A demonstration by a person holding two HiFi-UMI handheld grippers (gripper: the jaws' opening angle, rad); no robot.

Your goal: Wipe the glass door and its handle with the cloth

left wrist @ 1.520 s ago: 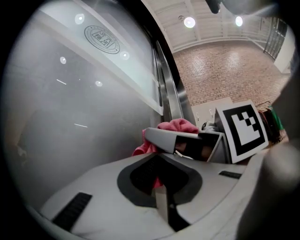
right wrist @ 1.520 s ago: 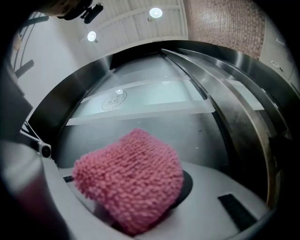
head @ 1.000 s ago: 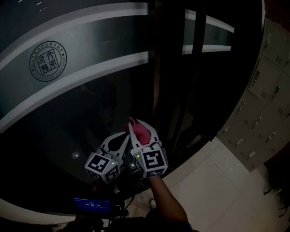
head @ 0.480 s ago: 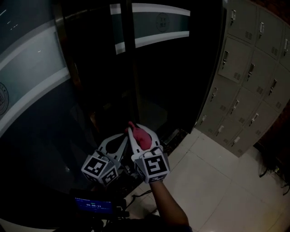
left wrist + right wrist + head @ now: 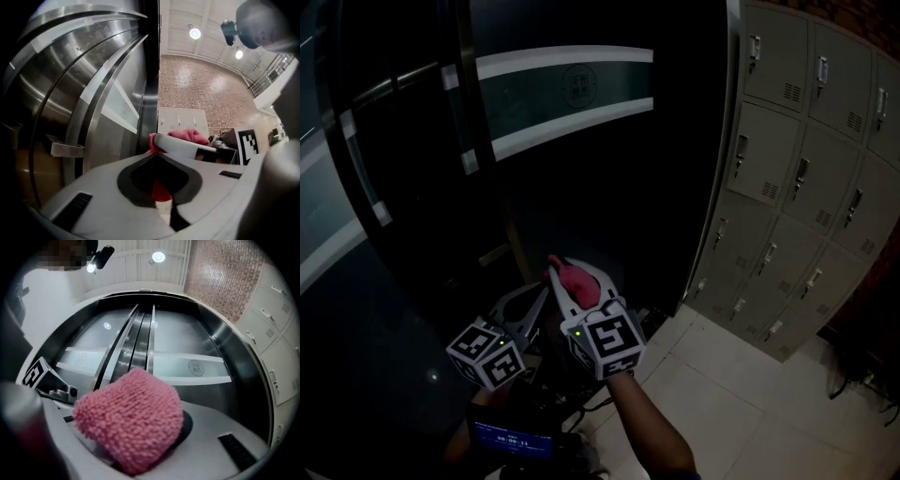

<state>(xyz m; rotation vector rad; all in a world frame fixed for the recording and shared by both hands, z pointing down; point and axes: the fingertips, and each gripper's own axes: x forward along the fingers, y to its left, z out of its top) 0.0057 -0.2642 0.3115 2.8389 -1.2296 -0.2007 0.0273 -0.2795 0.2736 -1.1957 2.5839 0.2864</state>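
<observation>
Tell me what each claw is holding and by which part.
Right claw: the pink cloth, pinched at its bunched lower end, the rest bulging past the jaws. Left claw: jaws together, nothing clearly held.

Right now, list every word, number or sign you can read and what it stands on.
Round seal on the glass door: characters too small to read.
Small screen at the bottom of the head view: timer-like digits, too blurred to quote.
Square markers on the two cubes: patterns only, no words.
No text here can be quoted.
</observation>
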